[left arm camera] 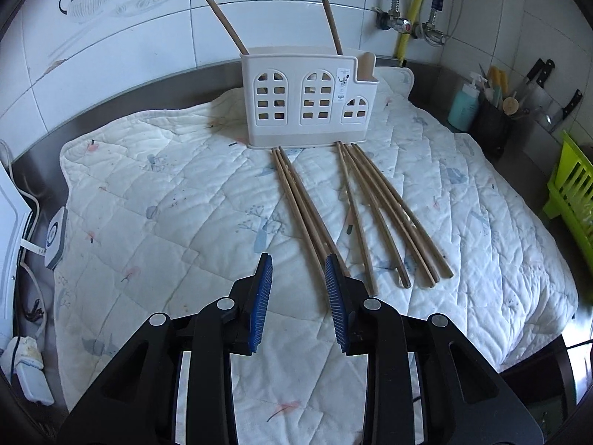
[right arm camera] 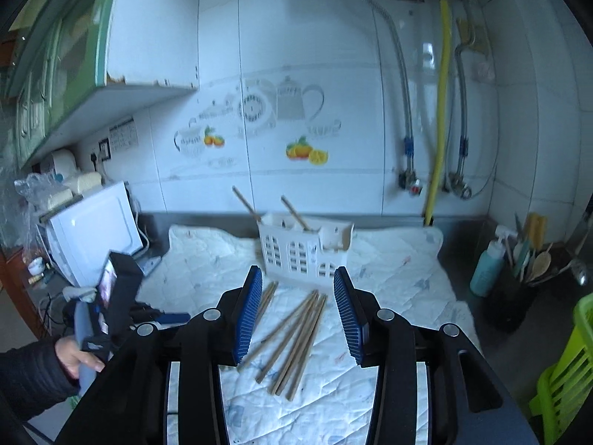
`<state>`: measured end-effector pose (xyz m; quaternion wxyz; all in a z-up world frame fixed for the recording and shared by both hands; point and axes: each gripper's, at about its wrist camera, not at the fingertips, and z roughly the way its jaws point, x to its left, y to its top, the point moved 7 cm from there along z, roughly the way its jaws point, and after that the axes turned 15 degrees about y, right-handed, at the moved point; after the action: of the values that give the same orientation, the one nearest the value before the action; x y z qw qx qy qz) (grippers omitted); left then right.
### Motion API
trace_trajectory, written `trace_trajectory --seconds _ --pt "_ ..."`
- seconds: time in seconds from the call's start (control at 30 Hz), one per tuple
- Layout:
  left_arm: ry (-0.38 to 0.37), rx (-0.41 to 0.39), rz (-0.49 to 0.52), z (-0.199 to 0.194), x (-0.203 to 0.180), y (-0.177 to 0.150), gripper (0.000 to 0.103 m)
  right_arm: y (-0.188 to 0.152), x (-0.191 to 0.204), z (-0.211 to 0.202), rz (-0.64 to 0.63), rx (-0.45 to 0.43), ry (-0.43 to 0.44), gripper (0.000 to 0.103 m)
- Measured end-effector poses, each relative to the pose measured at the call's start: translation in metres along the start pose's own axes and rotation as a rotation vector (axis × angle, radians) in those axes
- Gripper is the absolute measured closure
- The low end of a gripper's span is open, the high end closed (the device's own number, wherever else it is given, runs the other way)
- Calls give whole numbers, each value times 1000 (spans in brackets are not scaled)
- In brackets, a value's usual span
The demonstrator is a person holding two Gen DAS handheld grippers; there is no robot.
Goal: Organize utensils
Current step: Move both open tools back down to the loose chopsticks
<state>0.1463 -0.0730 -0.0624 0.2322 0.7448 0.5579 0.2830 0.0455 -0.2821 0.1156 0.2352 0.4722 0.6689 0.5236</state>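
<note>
A cream utensil holder (left arm camera: 309, 100) with arched window cut-outs stands at the back of a quilted white mat (left arm camera: 166, 193). Two wooden chopsticks (left arm camera: 226, 26) stand in it. Several more chopsticks (left arm camera: 374, 207) lie flat on the mat in front of it, in two groups. My left gripper (left arm camera: 298, 278) is open and empty, low over the mat, its right finger over the near ends of the left group. My right gripper (right arm camera: 298, 298) is open and empty, higher up, above the loose chopsticks (right arm camera: 292, 337). The holder (right arm camera: 302, 250) shows beyond it. The left gripper's body (right arm camera: 111, 296) shows at the left.
A black pot of utensils (left arm camera: 494, 122) and a teal bottle (left arm camera: 463, 105) stand at the right, with knives (left arm camera: 537, 78) on the wall. A green rack (left arm camera: 570, 200) sits at the right edge. A white appliance (right arm camera: 96, 230) stands left. Pipes (right arm camera: 439, 111) run down the tiled wall.
</note>
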Motion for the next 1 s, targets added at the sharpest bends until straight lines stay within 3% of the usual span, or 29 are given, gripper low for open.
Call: trace_trajectory --seconds 0.17,0.33,0.6,1.0 --pt "-18 -1 21 -3 -4 -2 73 36 6 -50 -33 -107 -8 63" --pt "-50 48 24 13 -18 -23 73 36 3 -60 -40 -117 -37 60" --pt "-55 92 -26 47 -31 -45 76 -29 -6 -10 33 -7 -33 60" --pt "37 59 -39 59 -29 -44 89 -114 -18 56 65 147 -99 60"
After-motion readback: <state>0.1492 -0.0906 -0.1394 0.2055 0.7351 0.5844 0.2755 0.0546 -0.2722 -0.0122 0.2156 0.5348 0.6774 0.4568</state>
